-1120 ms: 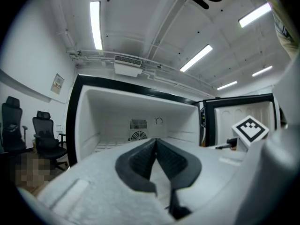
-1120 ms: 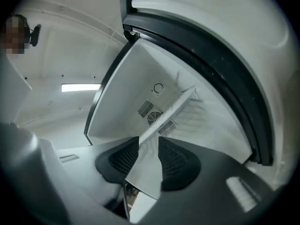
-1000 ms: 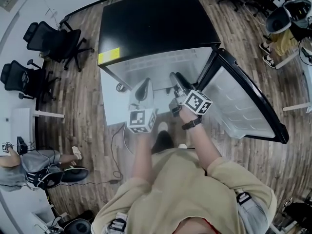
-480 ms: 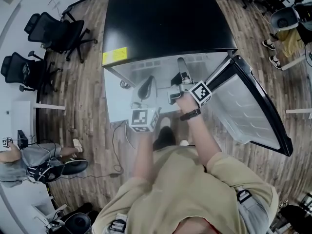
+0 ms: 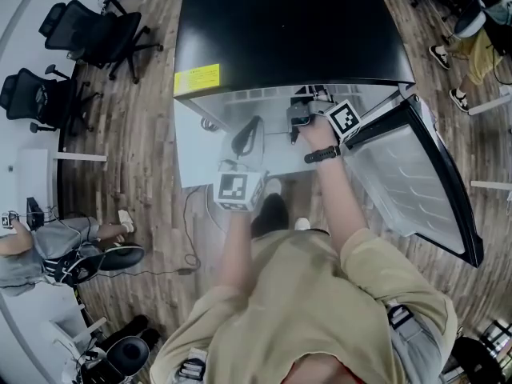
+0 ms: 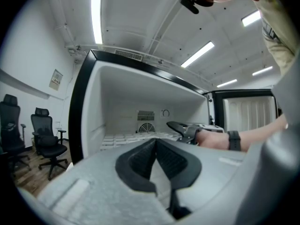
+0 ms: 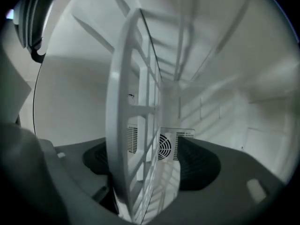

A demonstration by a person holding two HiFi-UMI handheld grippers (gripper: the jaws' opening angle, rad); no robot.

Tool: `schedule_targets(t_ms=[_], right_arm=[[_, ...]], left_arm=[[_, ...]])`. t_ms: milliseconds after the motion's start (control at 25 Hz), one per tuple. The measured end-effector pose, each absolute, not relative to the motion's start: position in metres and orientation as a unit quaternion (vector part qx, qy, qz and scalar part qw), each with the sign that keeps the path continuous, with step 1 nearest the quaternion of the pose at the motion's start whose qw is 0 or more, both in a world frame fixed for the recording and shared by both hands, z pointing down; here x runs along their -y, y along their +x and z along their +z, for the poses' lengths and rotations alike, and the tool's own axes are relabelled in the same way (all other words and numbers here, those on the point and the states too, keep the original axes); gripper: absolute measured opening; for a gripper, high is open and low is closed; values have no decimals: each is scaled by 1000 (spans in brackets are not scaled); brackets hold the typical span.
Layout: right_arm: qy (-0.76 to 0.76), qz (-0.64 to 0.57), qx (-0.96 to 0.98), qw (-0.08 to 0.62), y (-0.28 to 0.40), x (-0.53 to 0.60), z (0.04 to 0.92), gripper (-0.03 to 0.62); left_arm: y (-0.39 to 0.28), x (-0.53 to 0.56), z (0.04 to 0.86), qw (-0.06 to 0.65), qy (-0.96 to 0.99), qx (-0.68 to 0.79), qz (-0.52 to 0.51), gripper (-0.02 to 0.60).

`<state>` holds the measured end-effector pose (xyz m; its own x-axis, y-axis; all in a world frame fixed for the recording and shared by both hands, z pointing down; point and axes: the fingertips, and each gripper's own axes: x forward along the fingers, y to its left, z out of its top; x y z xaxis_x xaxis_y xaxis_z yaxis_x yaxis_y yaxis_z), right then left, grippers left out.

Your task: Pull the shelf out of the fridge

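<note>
In the head view, the fridge (image 5: 288,30) stood at 12 o'clock from the person, with its door (image 5: 400,166) swung open toward 3 o'clock. The right tool (image 5: 300,114) reached into the open compartment. The left tool (image 5: 246,138) hung outside the opening, at about 7 o'clock from the right one. The shelf could not be made out clearly from above.

In the left gripper view, the left tool's jaws met at their tips with nothing between them. Past them, the white grid shelf (image 6: 126,138) lay flat deep inside the fridge, in front of the fan grille (image 6: 146,127) on the back wall. The right tool showed at 3 o'clock of that grille, inside the compartment.

In the right gripper view, the shelf's front edge stood edge-on between the right tool's jaws, running from 6 to 12 o'clock. The jaws stood wide and were opening. The pad at 3 o'clock was clear of the grid, and the one at 9 o'clock sat close beside it without visibly pressing.

As a judgement, the door was open and the shelf reached, but the shelf sat seated inside. The grip and the whole pull looked left to do.
</note>
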<state>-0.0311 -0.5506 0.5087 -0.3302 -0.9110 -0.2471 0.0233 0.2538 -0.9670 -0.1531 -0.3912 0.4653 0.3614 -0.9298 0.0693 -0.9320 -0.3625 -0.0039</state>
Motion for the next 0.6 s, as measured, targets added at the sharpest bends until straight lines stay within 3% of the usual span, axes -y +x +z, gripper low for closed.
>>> schedule_targets(t_ms=[80,200,280,600], right_arm=[[-356,-488,-645,468,-29,553,506,313],[-352,-479,-640,486,-26,553,499,271],[-352,-482,-633,493,-25,553,497,175],[-392,-525,-604,453,-28,555,505,57]], left_arm=[[-154,391,467,19,825,563,30,2],[-154,393,466,20,825,563,28,2],[-155,393,466,22,825,564,25,2],[-155,386,465,34,823,566,16,2]])
